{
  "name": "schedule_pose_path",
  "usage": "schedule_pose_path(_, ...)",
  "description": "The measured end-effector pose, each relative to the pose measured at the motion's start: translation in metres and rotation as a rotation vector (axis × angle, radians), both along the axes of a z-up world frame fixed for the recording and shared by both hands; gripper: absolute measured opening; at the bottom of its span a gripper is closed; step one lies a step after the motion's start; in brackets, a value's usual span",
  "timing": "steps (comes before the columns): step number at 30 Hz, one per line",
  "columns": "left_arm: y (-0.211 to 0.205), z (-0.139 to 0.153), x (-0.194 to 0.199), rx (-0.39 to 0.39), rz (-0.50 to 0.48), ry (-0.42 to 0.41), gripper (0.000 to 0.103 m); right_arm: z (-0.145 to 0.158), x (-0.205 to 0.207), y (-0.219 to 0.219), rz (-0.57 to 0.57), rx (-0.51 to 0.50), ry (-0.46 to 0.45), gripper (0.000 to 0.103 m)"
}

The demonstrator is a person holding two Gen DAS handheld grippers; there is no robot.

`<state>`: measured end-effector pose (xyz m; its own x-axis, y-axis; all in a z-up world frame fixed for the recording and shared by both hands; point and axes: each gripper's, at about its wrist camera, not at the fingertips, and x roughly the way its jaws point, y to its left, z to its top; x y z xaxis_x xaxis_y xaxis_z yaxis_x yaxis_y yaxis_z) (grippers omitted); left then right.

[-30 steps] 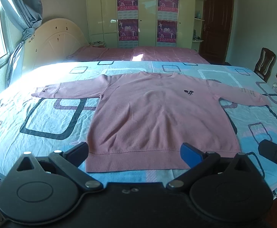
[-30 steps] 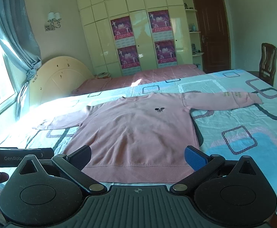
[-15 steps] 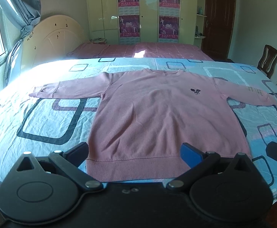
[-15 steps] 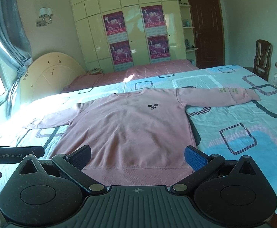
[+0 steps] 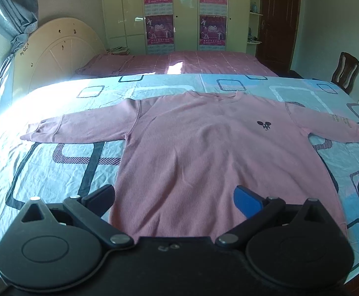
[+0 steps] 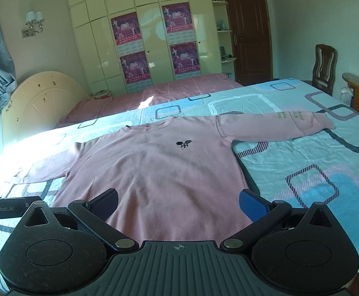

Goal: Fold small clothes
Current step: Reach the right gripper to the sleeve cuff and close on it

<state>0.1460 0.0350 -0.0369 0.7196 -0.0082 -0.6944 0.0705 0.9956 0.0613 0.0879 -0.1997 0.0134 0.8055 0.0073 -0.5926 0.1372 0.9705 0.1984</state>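
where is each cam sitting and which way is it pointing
Left wrist: on the left gripper, over the near bed edge, facing the pink sweatshirt and wardrobe; its open fingers show.
Right wrist: on the right gripper, further right, facing likewise; its open fingers and the left gripper's body show.
Shared: sweatshirt, blue patterned sheet, wardrobe posters.

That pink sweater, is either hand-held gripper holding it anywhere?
No. The pink sweater lies flat; left hand-held gripper and right hand-held gripper are open.

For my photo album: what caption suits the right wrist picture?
Open right gripper hovering over a pink sweatshirt spread flat, sleeves out, on a patterned bedsheet.
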Motion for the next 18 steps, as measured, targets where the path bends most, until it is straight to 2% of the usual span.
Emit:
schedule_pose_path(10, 0.014, -0.008, 0.065, 0.022, -0.030, 0.007, 0.103, -0.005, 0.052, 0.001, -0.085, -0.012, 0.005, 0.103)
schedule_pose_path(15, 0.013, -0.023, 0.088, -0.021, -0.015, 0.050, 0.103, -0.010, 0.073, -0.013, -0.109, -0.034, 0.018, 0.103)
schedule_pose_path(18, 0.008, -0.027, 0.101, -0.010, 0.001, 0.055, 0.103, -0.015, 0.086, -0.030, -0.121, -0.038, 0.025, 0.103)
